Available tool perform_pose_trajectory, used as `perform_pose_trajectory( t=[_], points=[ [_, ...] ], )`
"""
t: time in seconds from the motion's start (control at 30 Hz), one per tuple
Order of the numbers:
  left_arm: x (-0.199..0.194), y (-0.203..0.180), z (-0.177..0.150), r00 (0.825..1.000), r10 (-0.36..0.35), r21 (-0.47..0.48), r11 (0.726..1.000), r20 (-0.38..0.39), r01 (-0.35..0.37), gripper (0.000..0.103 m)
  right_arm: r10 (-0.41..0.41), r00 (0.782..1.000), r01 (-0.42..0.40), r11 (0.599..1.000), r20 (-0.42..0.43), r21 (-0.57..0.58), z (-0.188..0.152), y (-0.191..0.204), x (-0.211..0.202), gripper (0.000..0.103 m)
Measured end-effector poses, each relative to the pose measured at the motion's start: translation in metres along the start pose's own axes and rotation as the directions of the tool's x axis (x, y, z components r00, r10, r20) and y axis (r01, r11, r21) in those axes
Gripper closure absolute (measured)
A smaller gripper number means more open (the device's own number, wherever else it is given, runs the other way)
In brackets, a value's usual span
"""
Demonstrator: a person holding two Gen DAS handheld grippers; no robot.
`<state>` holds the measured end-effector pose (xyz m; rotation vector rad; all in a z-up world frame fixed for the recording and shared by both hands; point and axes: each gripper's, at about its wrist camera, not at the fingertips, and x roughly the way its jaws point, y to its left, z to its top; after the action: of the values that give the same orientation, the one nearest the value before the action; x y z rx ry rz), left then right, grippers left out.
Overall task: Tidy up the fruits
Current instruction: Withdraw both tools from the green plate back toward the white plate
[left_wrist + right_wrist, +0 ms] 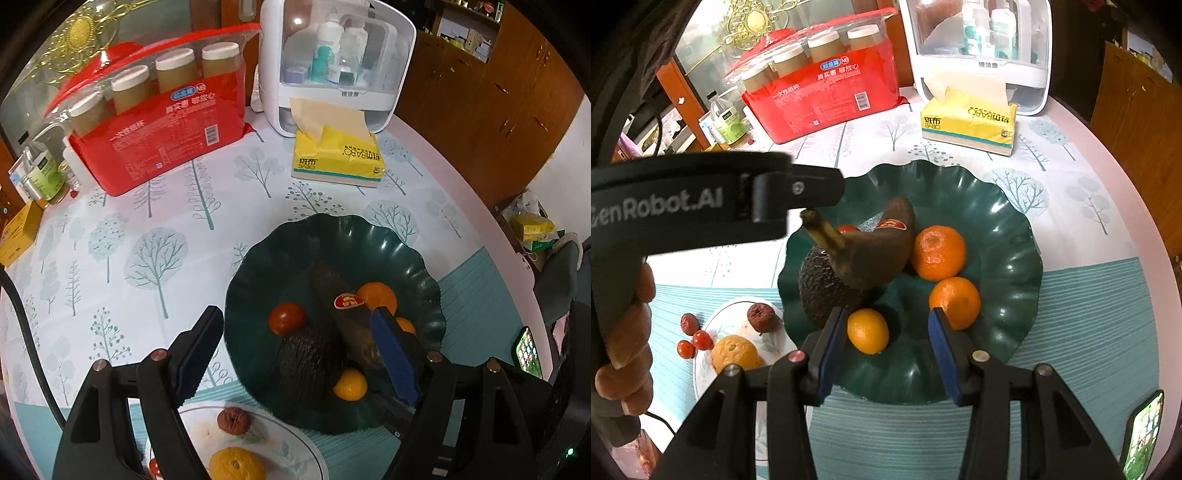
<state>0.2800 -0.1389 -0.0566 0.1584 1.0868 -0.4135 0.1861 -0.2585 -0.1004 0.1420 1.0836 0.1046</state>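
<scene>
The right claw (886,350) pointed steeply down over the near rim of the dark green dish (1015,229), its blue-padded jaws partly apart and gripping nothing; a small orange (868,331) lay in the dish just ahead of its left pad. The left claw (299,350) hung above the same dish with jaws spread wide and empty. In the right wrist view, a hand (626,332) gripped that tool's black handle at the left edge, only the fingers showing.

In the dish lay an avocado (823,288), a browned banana (875,254) resting across it, two larger oranges (937,253) and a tomato (287,318), mostly hidden behind the banana in the right view. Beside the dish, a white plate (738,310) held another orange (735,352) and a wrinkled dried fruit (761,317), its near part cut off by the claw. Farther back on the tabletop (147,229) stood a yellow tissue pack (338,158) and a red pack of cups (166,140).
</scene>
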Motion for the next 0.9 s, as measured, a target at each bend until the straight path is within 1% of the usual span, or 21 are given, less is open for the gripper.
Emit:
perform_pose_trajectory(
  t=[0.23, 0.47, 0.6, 0.7, 0.9],
  points=[
    [-0.035, 0.007, -0.019, 0.999, 0.044, -0.026, 0.999, 0.024, -0.043, 0.022, 0.014, 1.000, -0.014, 1.000, 0.017, 0.004, -0.007, 0.004, -0.022, 0.056],
    [-0.092, 0.023, -0.049, 0.993, 0.097, -0.094, 0.992, 0.069, -0.090, 0.022, 0.038, 0.997, -0.036, 0.999, 0.060, -0.021, -0.014, 0.015, -0.060, 0.056],
    [-0.128, 0.032, -0.071, 0.986, 0.137, -0.146, 0.982, 0.093, -0.122, 0.021, 0.053, 0.994, -0.048, 0.997, 0.091, -0.059, -0.018, 0.026, -0.086, 0.056],
    [-0.154, 0.039, -0.091, 0.977, 0.184, -0.187, 0.969, 0.109, -0.162, 0.021, 0.072, 0.991, -0.062, 0.994, 0.111, -0.095, -0.021, 0.036, -0.104, 0.056],
    [-0.189, 0.058, -0.128, 0.963, 0.241, -0.268, 0.942, 0.120, -0.202, 0.019, 0.112, 0.987, -0.091, 0.982, 0.119, -0.167, -0.034, 0.058, -0.126, 0.056]
  ],
)
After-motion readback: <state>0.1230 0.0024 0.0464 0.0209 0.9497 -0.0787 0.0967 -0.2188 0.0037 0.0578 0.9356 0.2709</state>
